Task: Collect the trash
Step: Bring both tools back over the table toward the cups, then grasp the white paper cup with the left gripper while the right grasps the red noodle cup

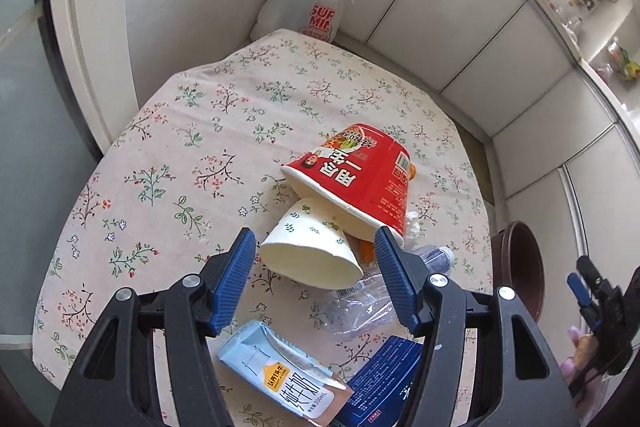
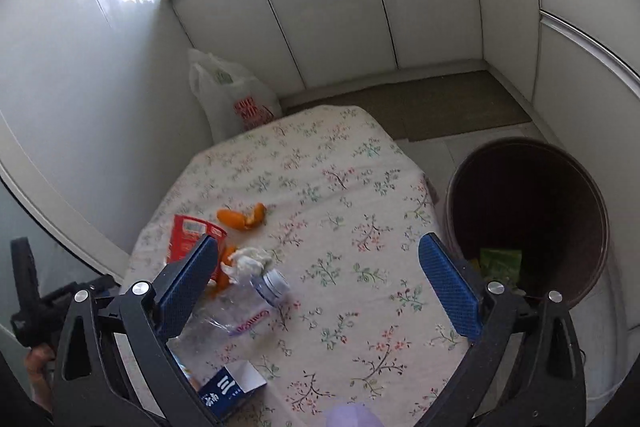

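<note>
Floral cloth, cream with small red and green sprigs, covered the counter (image 1: pixel 168 163) where the trash lay scattered. The left gripper (image 1: pixel 316 267) hung above it with its 2 blue pads apart and nothing pressed between them; in the left wrist view a white paper cup (image 1: pixel 312 251) lay on its side in the gap between the pads, with no pad seen touching it. A red instant-noodle cup (image 1: pixel 360 171) lay tipped just behind the paper cup, its rim overlapping the cup's base. A crushed clear plastic bottle (image 1: pixel 356 307) lay just beside the right-hand pad, a pale blue milk carton (image 1: pixel 280 375) lay nearer the camera below the pads, and a dark blue box (image 1: pixel 380 383) touched the carton's end. The right gripper (image 2: pixel 320 283) stood wide open and empty over the cloth. In its view, orange peel (image 2: pixel 242 217) lay beyond the noodle cup, a crumpled white tissue (image 2: pixel 250 261) rested against the bottle's capped neck, and the blue box sat at the near edge. A brown round bin (image 2: pixel 528 223) stood on the floor just beside the counter's right edge, with a green wrapper (image 2: pixel 500 263) in its bottom. A white plastic bag (image 2: pixel 230 95) with red print stood against the wall behind the counter's far corner.
</note>
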Demonstrator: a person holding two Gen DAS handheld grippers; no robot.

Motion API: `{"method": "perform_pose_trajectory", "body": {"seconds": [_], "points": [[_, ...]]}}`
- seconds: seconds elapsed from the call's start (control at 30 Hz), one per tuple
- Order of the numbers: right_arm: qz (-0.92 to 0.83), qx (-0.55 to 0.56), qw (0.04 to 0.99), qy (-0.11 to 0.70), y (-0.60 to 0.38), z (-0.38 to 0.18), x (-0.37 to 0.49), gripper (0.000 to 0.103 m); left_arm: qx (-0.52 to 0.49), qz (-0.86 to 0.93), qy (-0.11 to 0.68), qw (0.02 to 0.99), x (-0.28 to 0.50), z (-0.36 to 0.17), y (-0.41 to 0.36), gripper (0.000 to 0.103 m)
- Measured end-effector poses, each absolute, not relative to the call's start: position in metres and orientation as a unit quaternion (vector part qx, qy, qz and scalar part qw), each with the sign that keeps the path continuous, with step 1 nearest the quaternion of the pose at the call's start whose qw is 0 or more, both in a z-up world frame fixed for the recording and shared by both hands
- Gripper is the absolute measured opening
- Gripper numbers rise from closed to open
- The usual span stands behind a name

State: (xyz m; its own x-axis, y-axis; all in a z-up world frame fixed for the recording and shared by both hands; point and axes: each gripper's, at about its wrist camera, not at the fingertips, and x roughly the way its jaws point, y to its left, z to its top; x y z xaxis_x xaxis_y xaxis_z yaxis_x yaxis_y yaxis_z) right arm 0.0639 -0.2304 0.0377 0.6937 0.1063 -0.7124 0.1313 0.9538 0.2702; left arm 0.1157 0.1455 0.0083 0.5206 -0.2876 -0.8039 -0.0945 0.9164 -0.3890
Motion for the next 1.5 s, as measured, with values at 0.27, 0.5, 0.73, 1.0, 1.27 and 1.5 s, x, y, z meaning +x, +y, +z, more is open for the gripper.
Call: {"method": "perform_pose_trajectory", "body": {"seconds": [0.27, 0.5, 0.73, 1.0, 1.27, 1.5], "points": [[-0.1, 0.002, 0.918, 0.385, -0.202, 0.045, 0.056, 0.096, -0.279, -0.097, 0.541, 0.788, 0.14, -0.033, 0.165, 0.061], [-0.102, 0.035, 0.944, 0.311, -0.182, 0.067, 0.049, 0.096, -0.383, -0.146, 0.532, 0.741, 0.133, -0.038, 0.157, 0.061], [-0.058, 0.015, 0.941, 0.333, -0.151, 0.072, 0.072, 0.096, -0.395, -0.077, 0.559, 0.725, 0.139, -0.064, 0.142, 0.061], [0.018, 0.021, 0.93, 0.366, -0.151, 0.047, 0.106, 0.096, -0.421, -0.044, 0.557, 0.715, 0.15, -0.088, 0.141, 0.031], [0.144, 0.188, 0.844, 0.482, -0.15, -0.013, 0.161, 0.095, -0.379, -0.074, 0.524, 0.759, 0.146, -0.068, 0.142, 0.002], [0.198, 0.326, 0.747, 0.544, -0.124, -0.066, 0.192, 0.086, -0.298, -0.082, 0.443, 0.842, 0.124, -0.002, 0.149, 0.002]]}}
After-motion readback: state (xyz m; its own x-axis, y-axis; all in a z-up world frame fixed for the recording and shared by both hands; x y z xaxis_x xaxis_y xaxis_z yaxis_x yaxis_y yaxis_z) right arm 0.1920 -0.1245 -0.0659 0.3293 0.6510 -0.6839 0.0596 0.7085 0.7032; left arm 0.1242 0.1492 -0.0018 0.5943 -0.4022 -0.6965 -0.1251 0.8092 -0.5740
